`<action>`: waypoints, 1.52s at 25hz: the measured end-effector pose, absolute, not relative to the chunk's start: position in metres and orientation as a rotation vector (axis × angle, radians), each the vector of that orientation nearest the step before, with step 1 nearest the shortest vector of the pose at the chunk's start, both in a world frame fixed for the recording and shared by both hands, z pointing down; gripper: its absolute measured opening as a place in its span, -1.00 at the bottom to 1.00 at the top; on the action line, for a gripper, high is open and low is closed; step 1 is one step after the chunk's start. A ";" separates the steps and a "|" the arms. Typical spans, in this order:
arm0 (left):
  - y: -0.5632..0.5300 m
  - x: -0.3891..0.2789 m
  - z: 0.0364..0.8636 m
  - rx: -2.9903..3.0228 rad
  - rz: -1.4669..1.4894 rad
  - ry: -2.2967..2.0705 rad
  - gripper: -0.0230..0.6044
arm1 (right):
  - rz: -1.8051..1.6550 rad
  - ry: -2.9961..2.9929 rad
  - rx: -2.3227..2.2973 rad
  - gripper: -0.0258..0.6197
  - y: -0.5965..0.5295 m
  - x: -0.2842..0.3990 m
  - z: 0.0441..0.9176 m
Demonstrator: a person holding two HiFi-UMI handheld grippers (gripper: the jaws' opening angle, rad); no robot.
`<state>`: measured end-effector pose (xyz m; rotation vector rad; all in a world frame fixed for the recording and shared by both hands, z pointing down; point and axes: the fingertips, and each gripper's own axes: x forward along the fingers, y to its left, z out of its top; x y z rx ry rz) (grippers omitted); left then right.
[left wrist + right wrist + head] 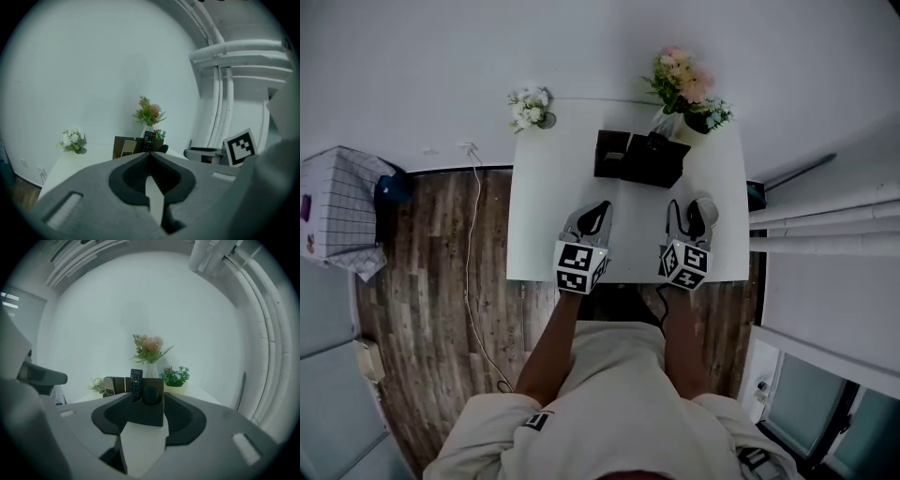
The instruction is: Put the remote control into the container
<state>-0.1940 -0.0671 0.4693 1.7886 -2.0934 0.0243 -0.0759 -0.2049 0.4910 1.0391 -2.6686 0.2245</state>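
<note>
Black and upright, the remote [136, 380] stands in the dark container [149, 416], buttons facing the grippers. A pale device [127, 147] sits in the dark box part just left of it. The container stands at the far edge of the white surface [553, 187], with a pink bouquet [680, 80] in a white vase [151, 370] behind it and white flowers [530, 108] at the far left corner. The wall [581, 47] is white and the wood floor [431, 281] carries a white cable [472, 244].

The left gripper [150, 157], over the near edge, has its 2 jaws pressed together on nothing. The right gripper [691, 211] beside it is spread wide and empty, short of the container.
</note>
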 end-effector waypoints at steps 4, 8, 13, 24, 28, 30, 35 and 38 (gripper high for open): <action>-0.064 -0.175 0.478 1.779 0.036 -2.089 -0.92 | 0.250 -2.679 0.937 -0.32 -0.170 -0.064 0.496; -0.057 -0.148 0.468 1.771 0.077 -2.128 -0.92 | 0.255 -2.727 0.820 -0.36 -0.140 -0.056 0.488; -0.042 -0.112 0.467 1.722 0.131 -2.188 -0.92 | 0.303 -2.790 0.733 -0.50 -0.120 -0.032 0.478; 0.008 -0.037 0.492 1.767 0.265 -2.224 -0.92 | 0.254 -2.747 0.534 -0.91 -0.081 0.020 0.513; 0.021 -0.022 0.500 1.788 0.306 -2.185 -0.92 | 0.275 -2.777 0.493 -0.91 -0.069 0.033 0.509; 0.026 -0.016 0.502 1.781 0.286 -2.169 -0.92 | 0.232 -2.790 0.455 -0.91 -0.061 0.037 0.507; 0.029 -0.013 0.505 1.778 0.299 -2.141 -0.92 | 0.260 -2.800 0.467 -0.92 -0.063 0.042 0.503; 0.030 -0.016 0.500 1.771 0.270 -2.149 -0.92 | 0.283 -2.793 0.479 -0.92 -0.063 0.044 0.505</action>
